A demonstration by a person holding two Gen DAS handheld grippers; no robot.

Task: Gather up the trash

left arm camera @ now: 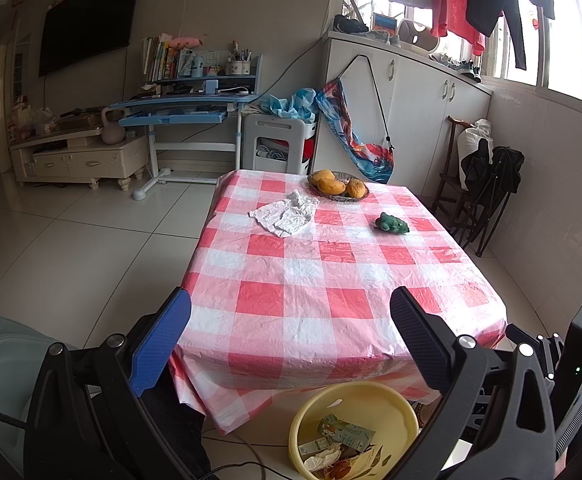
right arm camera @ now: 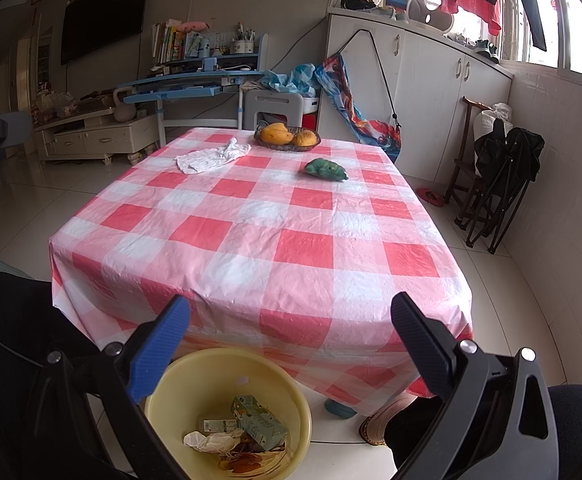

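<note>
Both grippers, left gripper [left arm camera: 291,312] and right gripper [right arm camera: 291,320], hang spread and empty over yellow bin [right arm camera: 171,384]; crumpled tissue [left arm camera: 285,214] lies across the table beside fruit basket [left arm camera: 339,188]; long reach risks snagging tablecloth [right arm camera: 251,240] or bumping basket.

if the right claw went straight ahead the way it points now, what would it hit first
Probably the near edge of the checked tablecloth on the table. The open right claw aims at it, above the yellow trash bin. Depth is hard to judge, so it might instead clear the edge.
</note>
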